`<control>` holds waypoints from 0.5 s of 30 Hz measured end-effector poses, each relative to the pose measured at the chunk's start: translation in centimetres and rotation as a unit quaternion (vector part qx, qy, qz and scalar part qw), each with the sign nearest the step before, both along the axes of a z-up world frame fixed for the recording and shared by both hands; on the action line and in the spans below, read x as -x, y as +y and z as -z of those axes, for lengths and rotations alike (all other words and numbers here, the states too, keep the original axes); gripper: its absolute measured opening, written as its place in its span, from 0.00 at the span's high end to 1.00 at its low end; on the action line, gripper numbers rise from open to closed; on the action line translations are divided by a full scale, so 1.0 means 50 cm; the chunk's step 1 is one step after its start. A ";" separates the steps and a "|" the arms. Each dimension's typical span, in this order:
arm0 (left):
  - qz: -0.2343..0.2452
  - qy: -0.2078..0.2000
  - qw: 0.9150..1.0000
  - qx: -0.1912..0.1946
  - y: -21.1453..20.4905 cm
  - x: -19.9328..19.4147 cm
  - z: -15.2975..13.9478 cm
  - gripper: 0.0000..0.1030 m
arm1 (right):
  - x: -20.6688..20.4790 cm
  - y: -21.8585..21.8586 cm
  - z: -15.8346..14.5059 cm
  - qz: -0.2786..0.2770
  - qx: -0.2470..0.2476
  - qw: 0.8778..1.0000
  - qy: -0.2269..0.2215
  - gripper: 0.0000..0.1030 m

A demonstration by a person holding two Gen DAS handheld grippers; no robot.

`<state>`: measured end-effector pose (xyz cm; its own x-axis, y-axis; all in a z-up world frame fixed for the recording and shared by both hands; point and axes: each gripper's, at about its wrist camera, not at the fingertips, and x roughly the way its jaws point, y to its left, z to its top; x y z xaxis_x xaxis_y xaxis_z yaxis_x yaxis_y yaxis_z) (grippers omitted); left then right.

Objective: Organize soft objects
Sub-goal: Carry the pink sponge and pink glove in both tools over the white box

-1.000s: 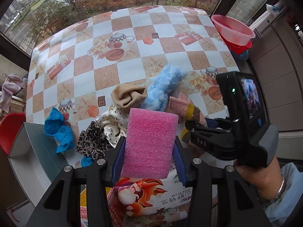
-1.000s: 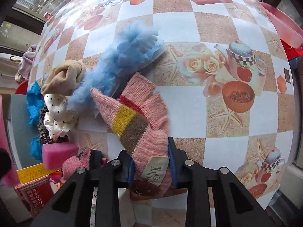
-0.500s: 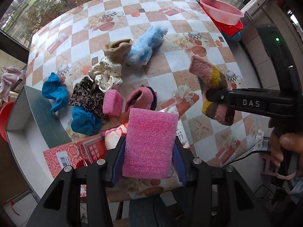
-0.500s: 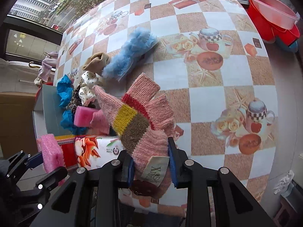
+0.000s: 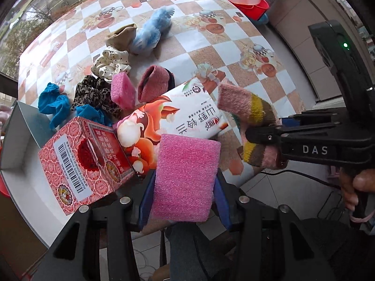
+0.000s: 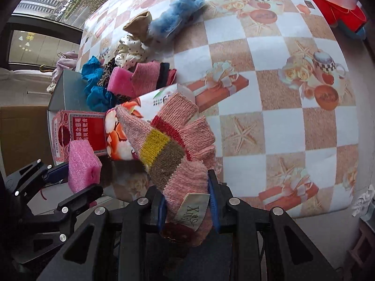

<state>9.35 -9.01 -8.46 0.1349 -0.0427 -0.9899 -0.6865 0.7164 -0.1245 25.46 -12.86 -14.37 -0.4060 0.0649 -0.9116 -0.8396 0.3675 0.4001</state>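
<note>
left tongs point(image 5: 184, 187) clench the pink sponge point(image 5: 185, 178) — right tongs point(image 6: 187, 208) clench the knit glove point(image 6: 173, 149).

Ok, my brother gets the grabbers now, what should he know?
Left tool: shut on the big pink sponge, held off the table's near edge.
Right tool: shut on the knitted striped glove, lifted in the air.
Open gray box sits at the table's left edge; nothing soft shows inside it.
On the table: small pink sponge, pink knit piece, blue fluffy thing, tan cloth, dotted scrunchie, leopard scrunchie, blue cloths.
Left: put away both held items, then the rest.
</note>
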 end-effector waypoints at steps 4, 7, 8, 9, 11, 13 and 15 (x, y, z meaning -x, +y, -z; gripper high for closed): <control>0.035 -0.018 0.999 -0.010 -0.022 0.050 -0.019 0.51 | 0.071 -0.030 -0.013 0.010 0.005 1.000 0.004 0.70; 0.055 -0.033 0.998 -0.022 -0.030 0.090 -0.040 0.51 | 0.124 -0.046 -0.025 0.013 0.005 1.000 0.003 0.70; 0.060 -0.037 0.997 -0.027 -0.032 0.104 -0.047 0.51 | 0.140 -0.048 -0.032 0.013 0.004 1.000 0.002 0.70; 0.062 -0.041 0.997 -0.031 -0.033 0.117 -0.053 0.51 | 0.156 -0.048 -0.040 0.012 0.002 1.000 0.000 0.70; 0.061 -0.049 0.996 -0.038 -0.033 0.146 -0.064 0.51 | 0.183 -0.045 -0.057 0.007 -0.007 1.000 -0.006 0.70; 0.055 -0.054 0.996 -0.044 -0.030 0.177 -0.073 0.51 | 0.208 -0.036 -0.077 0.000 -0.018 1.000 -0.014 0.70; 0.042 -0.059 0.996 -0.050 -0.024 0.208 -0.081 0.51 | 0.234 -0.026 -0.097 -0.010 -0.029 0.999 -0.020 0.70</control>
<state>-1.06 -10.21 -4.39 0.2501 0.0389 -0.9674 -0.6079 0.7841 -0.1256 13.78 -14.18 -9.51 -0.3713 0.1101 -0.9219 -0.8622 0.3276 0.3864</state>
